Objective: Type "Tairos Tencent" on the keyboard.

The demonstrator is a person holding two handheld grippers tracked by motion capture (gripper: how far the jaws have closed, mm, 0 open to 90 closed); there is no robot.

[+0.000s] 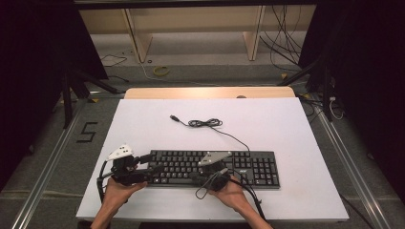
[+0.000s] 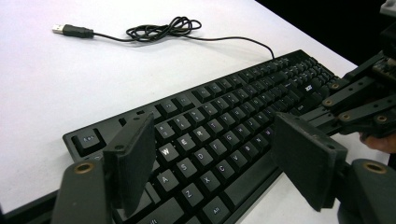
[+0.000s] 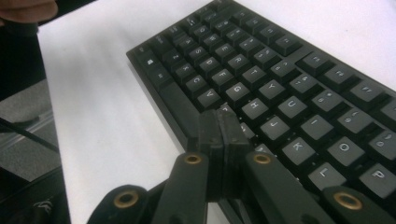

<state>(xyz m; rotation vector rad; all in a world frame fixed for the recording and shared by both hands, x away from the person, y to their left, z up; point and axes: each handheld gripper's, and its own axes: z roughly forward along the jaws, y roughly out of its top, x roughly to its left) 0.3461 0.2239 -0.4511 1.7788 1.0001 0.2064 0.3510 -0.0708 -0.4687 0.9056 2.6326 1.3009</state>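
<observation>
On table (image 1: 143,124), keyboard (image 1: 248,167) lies lengthwise L-R, keys up, numpad R.

A lab-like recording room is suggested: a white worktop (image 1: 143,119) is framed by black curtains (image 1: 367,57) and metal floor rails (image 1: 353,167), with loose cables (image 1: 282,43) seen near bare wooden shelving (image 1: 191,21).

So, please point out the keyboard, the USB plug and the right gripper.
keyboard (image 1: 248,164): high view, key field.
USB plug (image 2: 58,29): left gripper view, metal tip.
right gripper (image 3: 218,123): right gripper view, seam between shut pads.
</observation>
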